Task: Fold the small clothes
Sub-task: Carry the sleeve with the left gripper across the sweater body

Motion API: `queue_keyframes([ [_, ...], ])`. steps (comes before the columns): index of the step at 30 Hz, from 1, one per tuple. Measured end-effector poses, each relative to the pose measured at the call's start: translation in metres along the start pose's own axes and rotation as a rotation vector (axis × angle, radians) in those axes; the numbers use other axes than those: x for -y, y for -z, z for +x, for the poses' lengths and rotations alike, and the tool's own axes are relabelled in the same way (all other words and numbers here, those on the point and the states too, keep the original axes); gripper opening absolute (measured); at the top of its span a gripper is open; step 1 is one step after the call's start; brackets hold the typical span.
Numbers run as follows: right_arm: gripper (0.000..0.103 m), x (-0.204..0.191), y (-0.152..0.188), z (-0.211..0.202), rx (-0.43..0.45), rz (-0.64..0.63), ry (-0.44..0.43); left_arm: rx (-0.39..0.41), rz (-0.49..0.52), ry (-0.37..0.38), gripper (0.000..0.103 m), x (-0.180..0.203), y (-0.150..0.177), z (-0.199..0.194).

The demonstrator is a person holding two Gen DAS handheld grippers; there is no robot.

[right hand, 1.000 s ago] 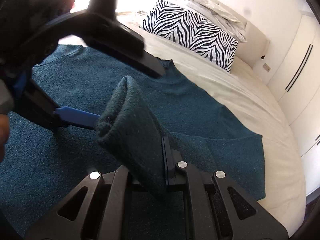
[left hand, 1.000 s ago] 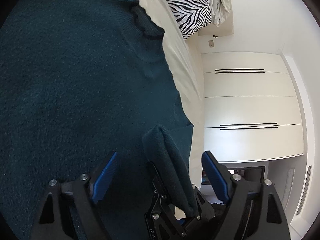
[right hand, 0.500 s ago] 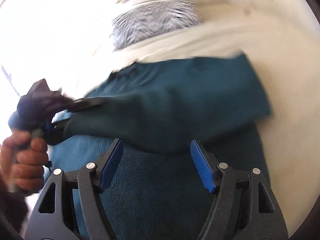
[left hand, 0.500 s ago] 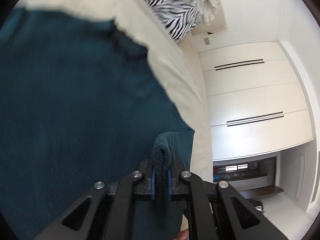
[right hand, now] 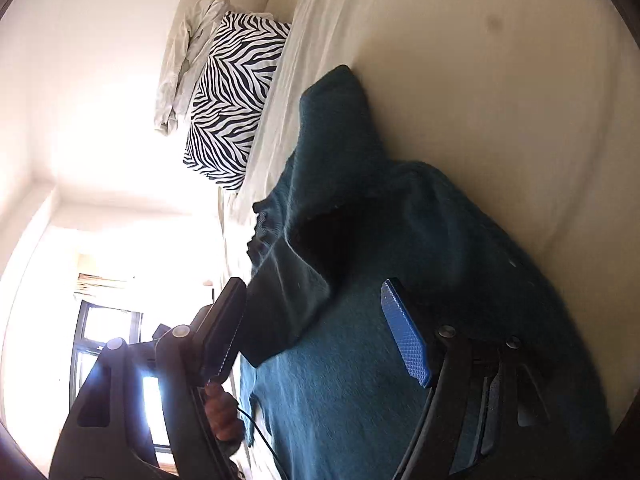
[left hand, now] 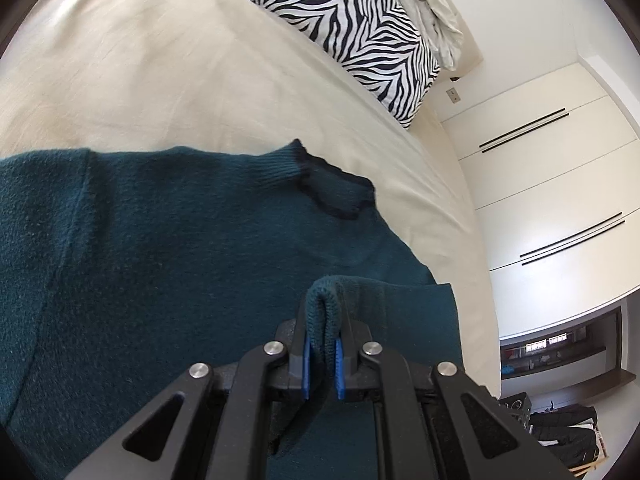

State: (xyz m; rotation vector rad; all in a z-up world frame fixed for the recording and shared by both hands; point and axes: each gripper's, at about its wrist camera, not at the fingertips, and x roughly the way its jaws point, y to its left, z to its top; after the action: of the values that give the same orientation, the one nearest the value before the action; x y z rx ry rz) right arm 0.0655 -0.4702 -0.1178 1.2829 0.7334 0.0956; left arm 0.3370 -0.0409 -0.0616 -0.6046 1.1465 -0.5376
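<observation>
Left wrist: sweater (left hand: 180, 240) fold now between jaws.

A cream-sheeted bed (left hand: 168, 80) is seen, a zebra-print pillow (left hand: 352, 28) at its head, white wardrobe doors (left hand: 552, 208) beside it.

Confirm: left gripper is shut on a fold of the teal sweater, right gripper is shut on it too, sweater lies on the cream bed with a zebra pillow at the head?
Not quite. The right gripper is open, as the right wrist view shows: its blue pad stands clear of the teal sweater. The rest holds: the left gripper is shut on a fold, on the cream bed with the zebra pillow.
</observation>
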Motion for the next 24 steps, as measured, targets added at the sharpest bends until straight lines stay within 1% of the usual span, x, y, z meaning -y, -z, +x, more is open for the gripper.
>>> queue_keyframes([
  [1,0.069,-0.008,-0.003,0.017,0.001,0.005,0.012,0.006,0.002,-0.009,0.010,-0.002,-0.001,0.002],
  [4,0.069,-0.006,-0.022,0.031,0.021,0.057,0.010,0.020,-0.002,-0.004,0.010,-0.010,-0.002,-0.002],
  [7,0.069,-0.005,-0.037,0.022,0.085,0.077,0.000,0.037,-0.020,0.007,0.010,-0.019,-0.005,-0.009],
  [10,0.069,0.000,-0.046,0.010,0.121,0.085,0.002,0.038,-0.049,0.017,0.010,-0.031,-0.008,-0.010],
  [13,0.068,0.007,-0.046,0.001,0.137,0.081,-0.013,0.025,-0.051,0.011,0.010,-0.037,-0.006,-0.009],
  [15,0.068,0.007,-0.046,0.001,0.132,0.071,-0.002,0.020,-0.055,0.008,0.010,-0.038,-0.004,-0.007],
  [17,0.068,0.005,-0.045,0.000,0.126,0.053,0.011,0.027,-0.075,-0.009,0.016,-0.043,-0.003,-0.008],
  [18,0.068,0.004,-0.044,-0.002,0.117,0.048,0.020,0.028,-0.084,-0.009,0.028,-0.045,-0.001,-0.010],
  [19,0.068,0.004,-0.042,-0.002,0.110,0.040,0.033,0.034,-0.089,0.000,0.037,-0.046,-0.001,-0.012],
  [21,0.069,0.001,-0.042,-0.007,0.108,0.011,0.066,0.046,-0.075,-0.005,0.040,-0.048,0.001,-0.018],
  [24,0.069,0.007,-0.043,-0.019,0.118,0.000,0.072,0.030,-0.073,-0.004,0.040,-0.051,0.004,-0.020],
])
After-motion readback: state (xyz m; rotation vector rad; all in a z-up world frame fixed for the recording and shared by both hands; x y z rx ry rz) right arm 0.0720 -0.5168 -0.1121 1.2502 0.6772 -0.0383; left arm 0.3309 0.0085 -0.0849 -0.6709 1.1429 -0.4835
